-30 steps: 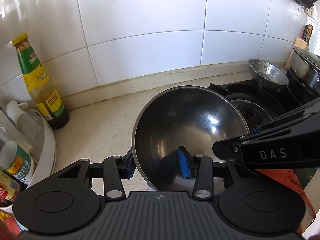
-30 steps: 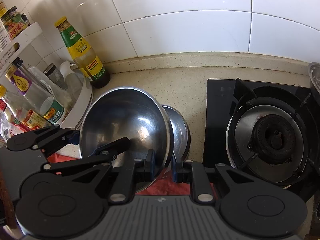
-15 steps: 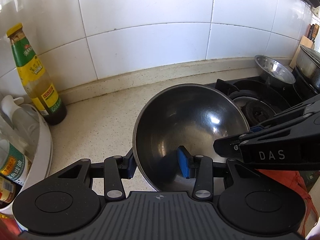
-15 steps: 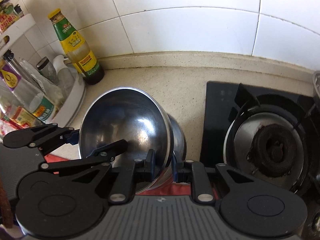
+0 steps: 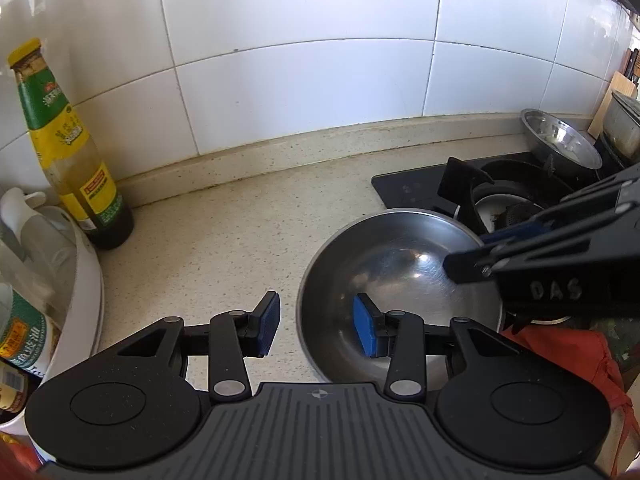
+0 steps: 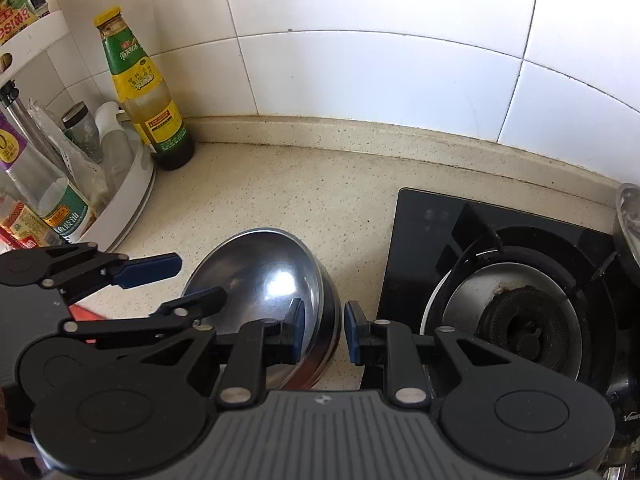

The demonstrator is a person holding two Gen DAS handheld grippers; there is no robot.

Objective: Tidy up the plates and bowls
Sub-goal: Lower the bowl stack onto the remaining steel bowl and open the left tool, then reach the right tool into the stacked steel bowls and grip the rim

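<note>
A steel bowl is seen on the desk. It sits near the front, just left of the black gas stove. The bowl is upright and shiny inside, and a bright spot of light is seen on it.

The left side of the bowl's rim is straddled by the left tool. One blue pad is kept inside the bowl and the other is kept outside, over the desk. A small gap is seen between each pad and the rim, so the tool is a little wide and nothing is squeezed by it.

The right side of the rim is straddled by the right tool. One pad is placed inside the bowl and one is placed outside, next to the stove. These pads are set narrow and very close to the bowl's wall. It cannot be told if the wall is pressed by them.

A bit of red cloth is seen near the bowl, on its right.

Farther off, a sauce bottle with a yellow cap is stood at the far left, by the white tile wall. A white round tray full of bottles is found just beside it. A smaller steel bowl is set at the far right, behind the stove.
</note>
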